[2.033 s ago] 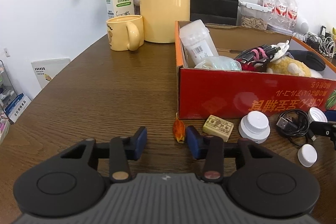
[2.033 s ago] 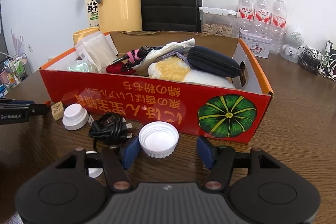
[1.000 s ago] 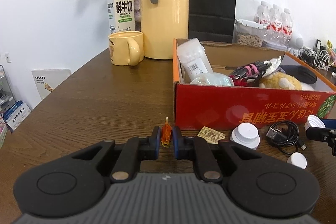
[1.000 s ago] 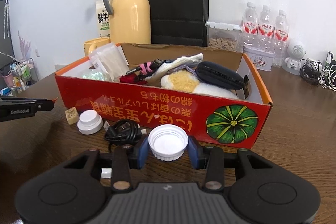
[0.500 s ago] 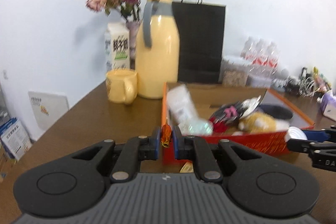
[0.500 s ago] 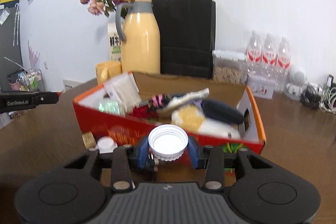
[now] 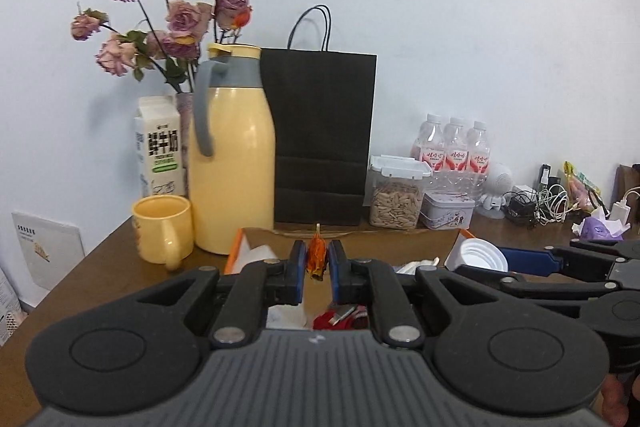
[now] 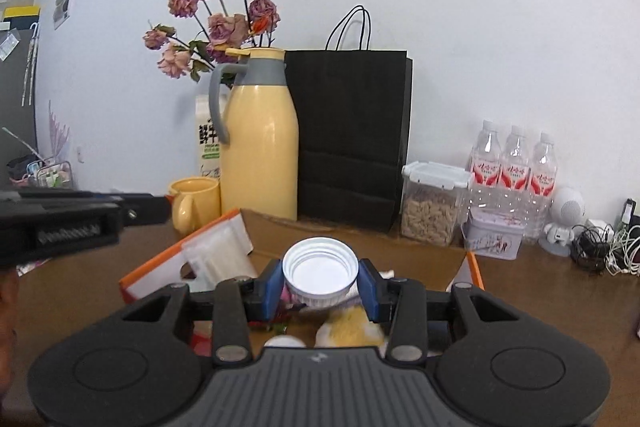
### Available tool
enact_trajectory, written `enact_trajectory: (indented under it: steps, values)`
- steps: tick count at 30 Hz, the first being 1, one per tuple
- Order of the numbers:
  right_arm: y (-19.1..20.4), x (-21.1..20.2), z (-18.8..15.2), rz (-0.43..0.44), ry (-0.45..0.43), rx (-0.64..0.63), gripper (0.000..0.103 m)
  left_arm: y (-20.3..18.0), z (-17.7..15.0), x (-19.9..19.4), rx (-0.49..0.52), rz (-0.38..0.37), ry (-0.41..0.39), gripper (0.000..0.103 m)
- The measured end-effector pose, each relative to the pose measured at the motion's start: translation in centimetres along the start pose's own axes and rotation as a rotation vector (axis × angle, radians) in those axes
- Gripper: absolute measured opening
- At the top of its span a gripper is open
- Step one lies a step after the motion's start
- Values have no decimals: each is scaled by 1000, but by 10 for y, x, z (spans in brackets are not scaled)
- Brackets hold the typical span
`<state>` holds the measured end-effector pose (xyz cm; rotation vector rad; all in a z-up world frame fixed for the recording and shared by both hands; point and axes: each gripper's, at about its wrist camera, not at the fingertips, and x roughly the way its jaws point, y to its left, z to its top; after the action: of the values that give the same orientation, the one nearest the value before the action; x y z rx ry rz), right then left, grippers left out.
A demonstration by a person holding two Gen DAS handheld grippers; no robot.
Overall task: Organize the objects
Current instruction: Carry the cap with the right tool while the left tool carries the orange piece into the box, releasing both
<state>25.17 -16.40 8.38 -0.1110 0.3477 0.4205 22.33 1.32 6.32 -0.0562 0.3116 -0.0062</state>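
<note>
While my left gripper [image 7: 317, 261] is pinching the orange wrapper [image 7: 316, 258] and my right gripper [image 8: 320, 285] is clamping the white cap [image 8: 320, 269], I am centring both over the box [image 8: 474, 267] before releasing.

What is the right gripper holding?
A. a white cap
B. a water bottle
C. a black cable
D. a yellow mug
A: the right gripper has its blue pads pressed on both sides of the round white cap, open side up.
</note>
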Motion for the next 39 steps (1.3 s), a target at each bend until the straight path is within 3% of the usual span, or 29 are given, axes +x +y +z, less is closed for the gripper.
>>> enact_trajectory:
  steps: [14, 27, 28, 29, 30, 31, 32, 33, 36, 39]
  values:
    - [-15, 69, 16, -56, 59, 34, 39, -15, 7, 72, -30, 40, 64, 13]
    - [-38, 104, 0, -62, 139, 71, 39, -5, -4, 111, -47, 53, 145, 14]
    - [-39, 104, 0, -63, 144, 72, 45, -4, -4, 111, -47, 60, 142, 18]
    - [-40, 104, -1, -68, 147, 75, 50, -2, -3, 110, -45, 67, 140, 35]
    - [-41, 103, -2, -75, 145, 78, 65, -1, -2, 108, -43, 82, 138, 63]
    - [-42, 102, -3, -83, 142, 79, 78, 0, -1, 106, -40, 96, 124, 76]
    - [-43, 100, -3, -92, 139, 81, 84, 1, 0, 104, -34, 105, 109, 94]
    - [-45, 99, -4, -97, 139, 84, 92, 1, 1, 102, -22, 111, 96, 103]
    - [-50, 98, -5, -103, 155, 106, 103, 1, 4, 100, -7, 121, 102, 103]
    - [-55, 97, -5, -103, 166, 124, 103, 2, 5, 103, -9, 134, 124, 103]
